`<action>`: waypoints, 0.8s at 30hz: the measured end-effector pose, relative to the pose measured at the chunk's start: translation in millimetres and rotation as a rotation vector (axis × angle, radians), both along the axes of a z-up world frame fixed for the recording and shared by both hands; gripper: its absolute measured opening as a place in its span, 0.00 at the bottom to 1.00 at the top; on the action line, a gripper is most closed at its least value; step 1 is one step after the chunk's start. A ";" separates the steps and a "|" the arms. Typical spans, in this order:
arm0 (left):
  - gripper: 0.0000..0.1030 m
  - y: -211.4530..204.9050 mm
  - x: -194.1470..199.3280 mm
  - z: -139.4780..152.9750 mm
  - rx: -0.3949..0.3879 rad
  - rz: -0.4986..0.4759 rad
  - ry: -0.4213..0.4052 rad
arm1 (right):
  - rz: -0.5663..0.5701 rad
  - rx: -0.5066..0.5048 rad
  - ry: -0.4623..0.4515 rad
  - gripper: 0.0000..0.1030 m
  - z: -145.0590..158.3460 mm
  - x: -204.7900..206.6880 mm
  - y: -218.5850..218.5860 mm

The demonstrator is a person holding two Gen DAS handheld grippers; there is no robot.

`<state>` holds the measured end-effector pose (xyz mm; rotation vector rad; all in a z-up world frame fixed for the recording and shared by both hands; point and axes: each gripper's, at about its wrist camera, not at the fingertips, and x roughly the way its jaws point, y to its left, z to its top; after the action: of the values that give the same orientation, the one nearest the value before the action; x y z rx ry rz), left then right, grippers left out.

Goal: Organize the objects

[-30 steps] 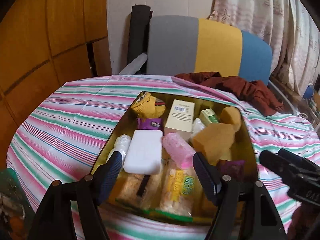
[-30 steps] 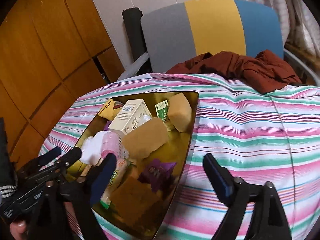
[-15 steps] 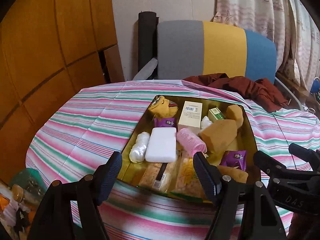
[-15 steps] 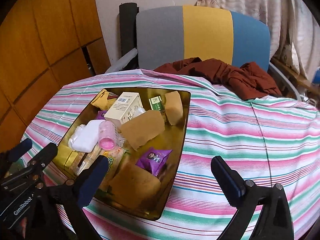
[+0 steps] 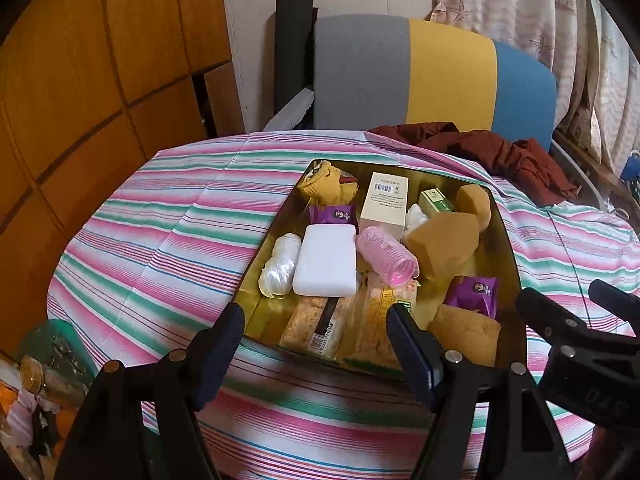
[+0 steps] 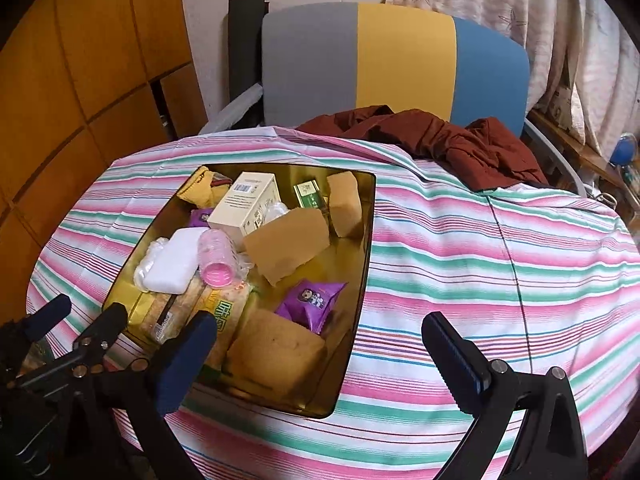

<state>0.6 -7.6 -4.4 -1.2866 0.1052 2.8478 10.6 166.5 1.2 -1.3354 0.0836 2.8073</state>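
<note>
- Gold tray (image 6: 362, 264) of objects sits left of centre in your right view, on the striped tablecloth (image 6: 480, 248).
- Your right gripper (image 6: 320, 354) has just been opening; nothing between its jaws.
- Your left gripper (image 5: 314, 346) gapes empty too.

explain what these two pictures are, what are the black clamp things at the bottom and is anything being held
Those black clamps are tools a person holds, one per hand, each with a camera looking along its two fingers. One picture comes from the left hand-held gripper, the other from the right hand-held gripper; each also catches the other at its edge. Both stand open and hold nothing; the right one's jaws have just been opening wider. On the striped tablecloth sits a gold tray of small things: a white bar, a pink hair roller, a cream box, tan sponges, purple packets. Behind is a chair with dark red cloth.
</note>
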 end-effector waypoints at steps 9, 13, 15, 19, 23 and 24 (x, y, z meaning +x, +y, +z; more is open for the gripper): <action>0.72 -0.1 0.1 4.3 0.011 0.008 -0.003 | -0.010 0.033 -0.017 1.00 -0.9 -1.1 -2.5; 0.72 -1.5 -0.7 4.3 0.040 0.006 -0.012 | -0.019 0.005 -0.010 1.00 -0.1 -0.3 1.2; 0.72 -0.8 -0.6 3.5 0.038 0.006 -0.014 | -0.020 0.006 -0.007 1.00 0.2 -0.1 1.4; 0.71 0.6 0.1 4.3 0.036 0.004 -0.009 | -0.019 0.020 0.001 1.00 1.3 -0.2 -0.1; 0.64 -0.7 0.9 6.8 0.056 0.008 -0.002 | -0.019 0.019 0.003 1.00 1.6 0.2 0.7; 0.63 -0.8 0.9 7.2 0.060 0.008 0.000 | -0.019 0.017 0.002 1.00 1.6 0.1 0.7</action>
<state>1.5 -8.3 2.8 -1.2786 0.0148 2.8349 10.7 167.1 2.8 -1.3210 0.0718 2.7878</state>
